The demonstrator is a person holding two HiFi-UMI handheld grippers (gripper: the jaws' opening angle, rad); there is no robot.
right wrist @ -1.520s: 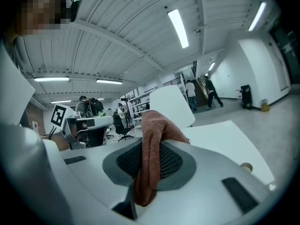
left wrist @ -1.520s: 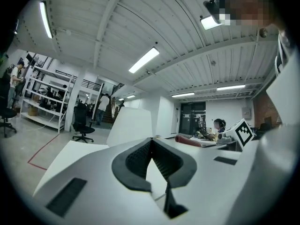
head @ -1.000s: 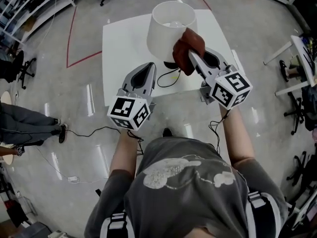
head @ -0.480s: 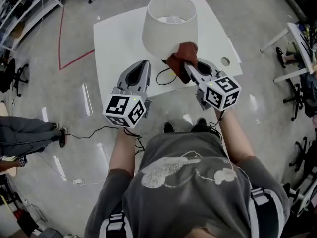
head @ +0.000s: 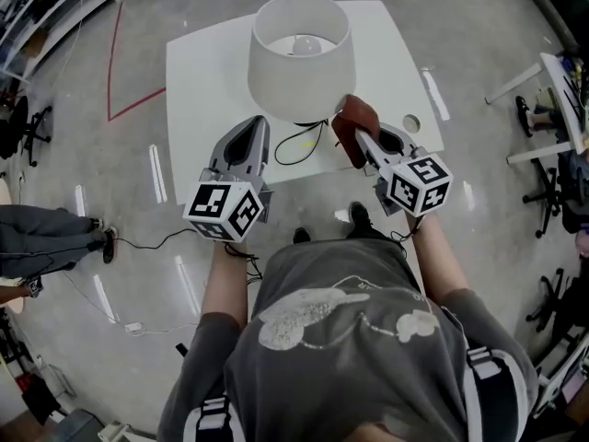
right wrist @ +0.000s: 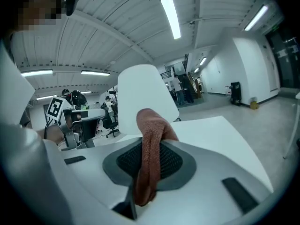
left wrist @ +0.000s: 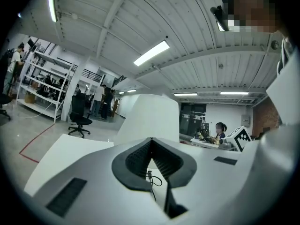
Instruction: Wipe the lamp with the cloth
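Note:
A lamp with a white shade (head: 302,58) stands on a white table (head: 198,81), and its black cord (head: 296,145) loops beside the base. My right gripper (head: 361,136) is shut on a red-brown cloth (head: 353,122), just off the shade's lower right rim. In the right gripper view the cloth (right wrist: 151,149) hangs bunched between the jaws of the right gripper (right wrist: 146,142), with the shade (right wrist: 143,90) close behind. My left gripper (head: 254,127) is shut and holds nothing, near the table's front edge left of the base. The left gripper (left wrist: 151,142) points at the shade (left wrist: 150,118).
The table has a round hole (head: 411,122) at its right front corner. A red tape line (head: 115,63) and a thin cable (head: 156,245) lie on the floor. Office chairs (head: 32,132), a person's legs (head: 46,233) at the left and desks (head: 552,90) at the right surround the table.
My right gripper has drawn the cloth down the shade's right side and off its lower rim. The left gripper has kept its place near the base.

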